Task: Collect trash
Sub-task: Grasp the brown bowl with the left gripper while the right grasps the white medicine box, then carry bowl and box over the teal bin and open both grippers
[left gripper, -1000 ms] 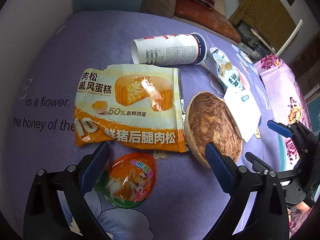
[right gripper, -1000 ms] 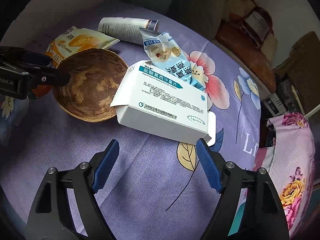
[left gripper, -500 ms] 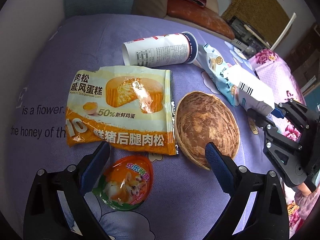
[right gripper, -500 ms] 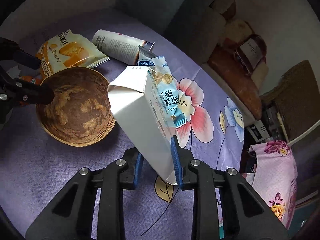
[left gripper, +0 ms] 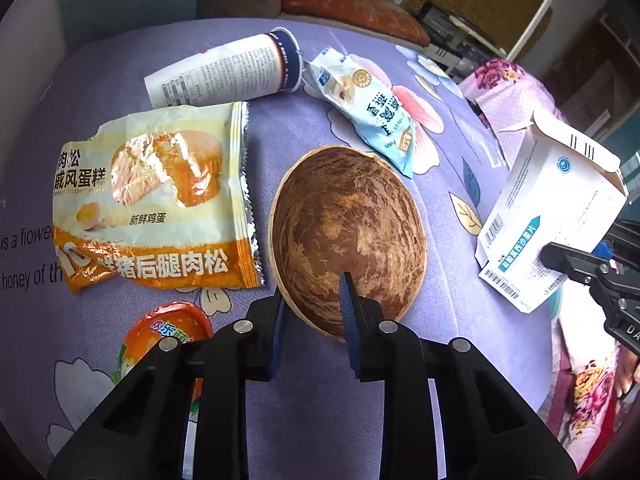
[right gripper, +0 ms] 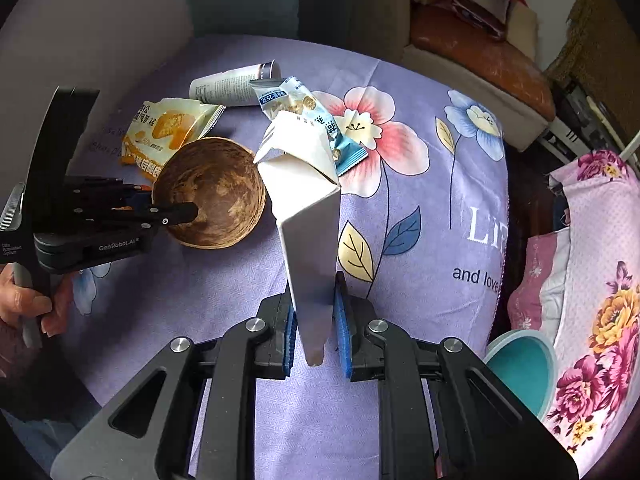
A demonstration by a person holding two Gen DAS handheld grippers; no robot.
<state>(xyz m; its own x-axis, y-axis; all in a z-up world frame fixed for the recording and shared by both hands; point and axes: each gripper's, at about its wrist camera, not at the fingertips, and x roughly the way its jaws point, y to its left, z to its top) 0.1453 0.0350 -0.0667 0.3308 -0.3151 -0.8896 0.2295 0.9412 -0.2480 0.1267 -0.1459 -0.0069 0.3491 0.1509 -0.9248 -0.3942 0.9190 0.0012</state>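
Observation:
My left gripper is shut on the near rim of a brown coconut-shell bowl, one finger inside and one outside; the bowl also shows in the right wrist view. My right gripper is shut on a white medicine box and holds it up above the cloth; the box shows at the right of the left wrist view. On the purple cloth lie an orange cake wrapper, a white paper cup on its side, a blue snack packet and an orange jelly cup.
A teal bin stands at the lower right by a pink floral cloth. A brown cushioned seat lies behind the table. The person's hand holds the left gripper.
My left gripper moved forward and shut on the bowl's rim. My right gripper lifted the medicine box higher and drew it right, away from the bowl.

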